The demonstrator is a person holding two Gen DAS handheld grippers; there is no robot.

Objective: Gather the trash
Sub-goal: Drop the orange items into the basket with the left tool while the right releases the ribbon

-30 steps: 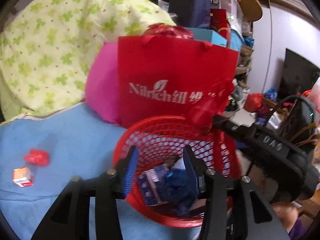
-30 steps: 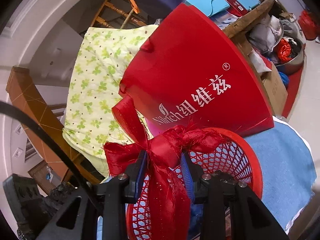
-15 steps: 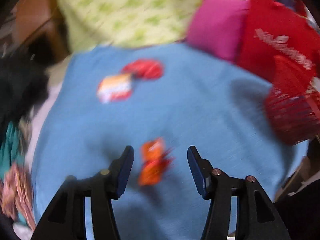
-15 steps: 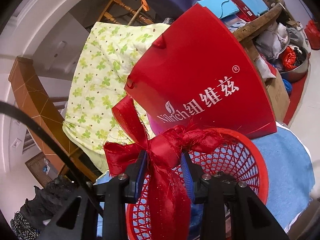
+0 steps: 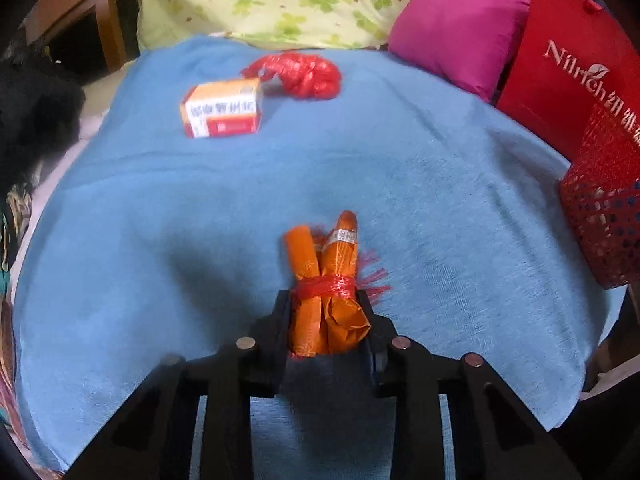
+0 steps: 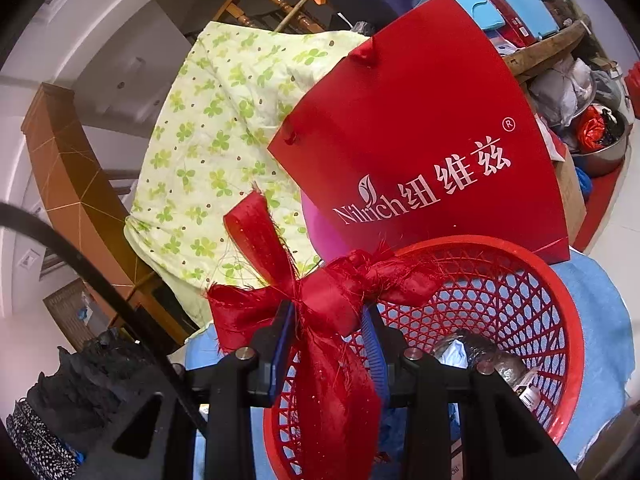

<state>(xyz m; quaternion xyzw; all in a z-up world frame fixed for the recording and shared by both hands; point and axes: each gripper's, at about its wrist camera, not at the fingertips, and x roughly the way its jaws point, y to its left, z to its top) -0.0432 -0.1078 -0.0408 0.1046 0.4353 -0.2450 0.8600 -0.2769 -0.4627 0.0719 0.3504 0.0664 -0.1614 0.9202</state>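
Down on the blue cloth (image 5: 420,184), the left gripper (image 5: 325,312) is clamped on an orange bundle (image 5: 326,280) tied with red string. Beyond lie a box (image 5: 222,109) and a red bag (image 5: 300,74). The right gripper (image 6: 328,320) pinches a red ribbon (image 6: 320,304) over the basket (image 6: 560,304), which already holds trash.

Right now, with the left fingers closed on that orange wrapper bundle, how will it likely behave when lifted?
The orange bundle looks like crumpled wrappers, so it is probably light and should rise easily off the blue cloth. A red string binds its middle, so it likely stays together. Its loose far ends may flop or sag, and the glossy film could slip between the fingers.
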